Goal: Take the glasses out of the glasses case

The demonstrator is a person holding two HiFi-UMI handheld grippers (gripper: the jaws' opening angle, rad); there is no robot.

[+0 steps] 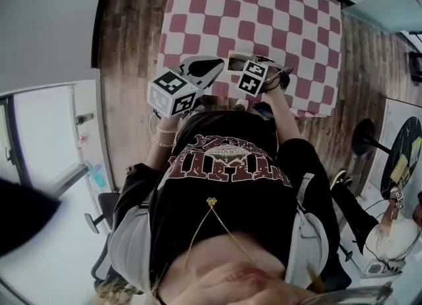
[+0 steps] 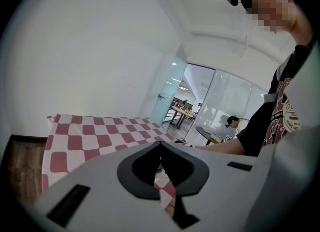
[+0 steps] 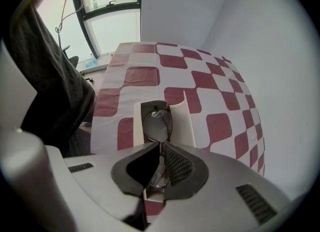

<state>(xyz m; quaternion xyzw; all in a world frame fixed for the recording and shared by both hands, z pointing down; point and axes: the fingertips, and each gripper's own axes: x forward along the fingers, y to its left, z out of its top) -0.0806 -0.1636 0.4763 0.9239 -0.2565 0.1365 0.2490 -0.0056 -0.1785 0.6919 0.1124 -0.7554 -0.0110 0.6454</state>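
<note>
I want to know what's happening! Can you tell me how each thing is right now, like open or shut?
glasses case: open, lying on the checkered tablecloth.
glasses: over the open glasses case, pinched at the bridge.
right gripper: shut on the glasses.
left gripper: shut, holding nothing.

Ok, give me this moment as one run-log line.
right gripper: shut on glasses | glasses: over open glasses case | left gripper: shut, empty, off table

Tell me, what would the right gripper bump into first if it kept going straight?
Probably the open white glasses case right ahead. The right gripper is shut on the glasses over it. Depth is unclear.
</note>
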